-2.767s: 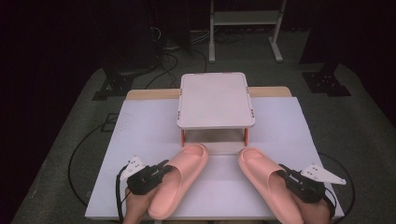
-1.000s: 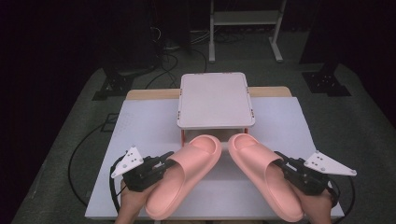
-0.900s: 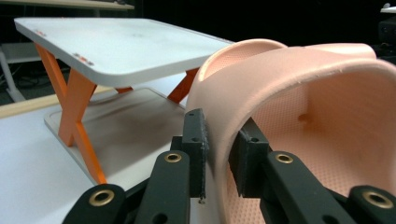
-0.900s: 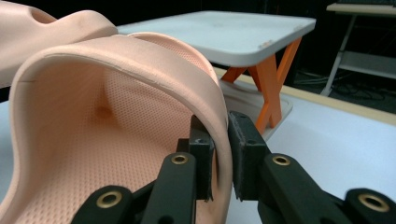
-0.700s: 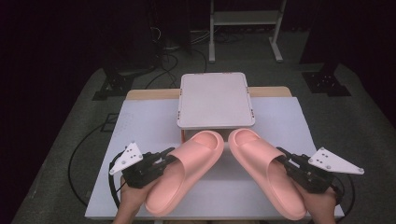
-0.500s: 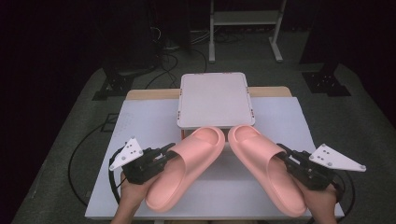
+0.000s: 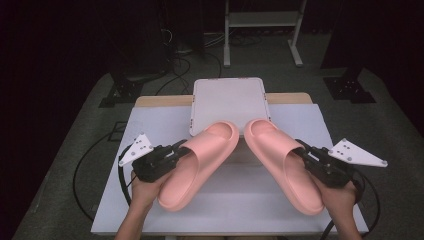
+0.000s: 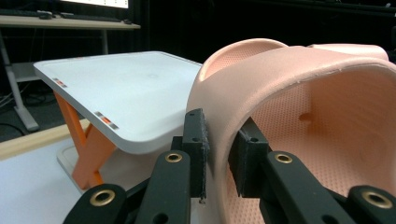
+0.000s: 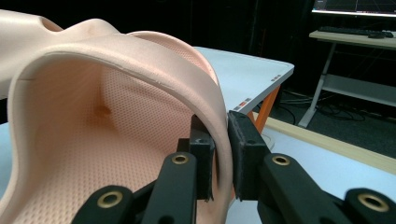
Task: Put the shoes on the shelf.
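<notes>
Plainly, both grippers are clamping thin strap edges: the left gripper [image 7: 175,150] is pinching the left slipper [image 7: 200,162], the right gripper [image 7: 306,151] the right slipper [image 7: 282,162], toes meeting at the stand's [image 7: 227,100] near edge. Soft foam straps could be slipping free, or the toes knocking the smooth white stand on its orange legs; the footbeds are finely dimpled.

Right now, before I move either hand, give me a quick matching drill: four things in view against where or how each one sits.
Things:
1. left slipper
2. right slipper
3. white platform
4. orange legs

States:
A. under the platform top
B. strap pinched in the right gripper
C. standing beyond both slipper toes
D. strap pinched in the left gripper

Pairs: 1-D, 2-B, 3-C, 4-A
</notes>
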`<state>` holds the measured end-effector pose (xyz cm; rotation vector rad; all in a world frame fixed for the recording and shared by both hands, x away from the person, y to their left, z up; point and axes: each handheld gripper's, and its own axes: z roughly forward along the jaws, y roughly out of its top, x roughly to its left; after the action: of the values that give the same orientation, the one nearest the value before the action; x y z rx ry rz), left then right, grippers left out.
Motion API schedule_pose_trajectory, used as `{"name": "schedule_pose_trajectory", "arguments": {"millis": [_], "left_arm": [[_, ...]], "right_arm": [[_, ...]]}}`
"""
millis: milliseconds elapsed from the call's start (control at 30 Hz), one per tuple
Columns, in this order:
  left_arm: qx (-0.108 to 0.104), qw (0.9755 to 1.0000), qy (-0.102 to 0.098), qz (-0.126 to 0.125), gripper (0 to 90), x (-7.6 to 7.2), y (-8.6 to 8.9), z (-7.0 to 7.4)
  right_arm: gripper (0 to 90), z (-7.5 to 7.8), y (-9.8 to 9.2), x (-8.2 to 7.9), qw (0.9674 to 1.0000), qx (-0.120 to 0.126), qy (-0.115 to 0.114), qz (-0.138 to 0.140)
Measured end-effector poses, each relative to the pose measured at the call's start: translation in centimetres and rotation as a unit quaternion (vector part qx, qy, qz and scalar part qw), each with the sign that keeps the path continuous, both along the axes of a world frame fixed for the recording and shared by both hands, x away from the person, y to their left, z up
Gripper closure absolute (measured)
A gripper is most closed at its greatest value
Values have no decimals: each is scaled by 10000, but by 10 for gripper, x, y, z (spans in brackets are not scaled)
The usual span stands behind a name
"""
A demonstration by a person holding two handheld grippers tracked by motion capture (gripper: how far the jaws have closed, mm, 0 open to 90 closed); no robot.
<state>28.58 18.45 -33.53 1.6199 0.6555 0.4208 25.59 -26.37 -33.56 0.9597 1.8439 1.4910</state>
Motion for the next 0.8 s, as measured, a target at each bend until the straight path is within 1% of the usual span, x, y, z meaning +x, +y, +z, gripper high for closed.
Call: {"name": "schedule_pose_trajectory", "arguments": {"millis": [167,467,533,633,800], "left_arm": [[-64,10000,16,56,776,11,0,5],[18,9998,73,172,776,31,1,10],[40,9998,70,199,776,36,0,11],[-2,9997,118,205,776,43,0,12],[10,9995,152,269,776,54,0,14]], "right_arm": [[800,2,3,12,10000,16,19,-17],[800,4,4,28,9999,155,38,-67],[800,6,4,31,9999,142,34,-89],[800,8,4,37,9998,148,46,-110],[799,11,8,47,9998,103,111,-118]]}}
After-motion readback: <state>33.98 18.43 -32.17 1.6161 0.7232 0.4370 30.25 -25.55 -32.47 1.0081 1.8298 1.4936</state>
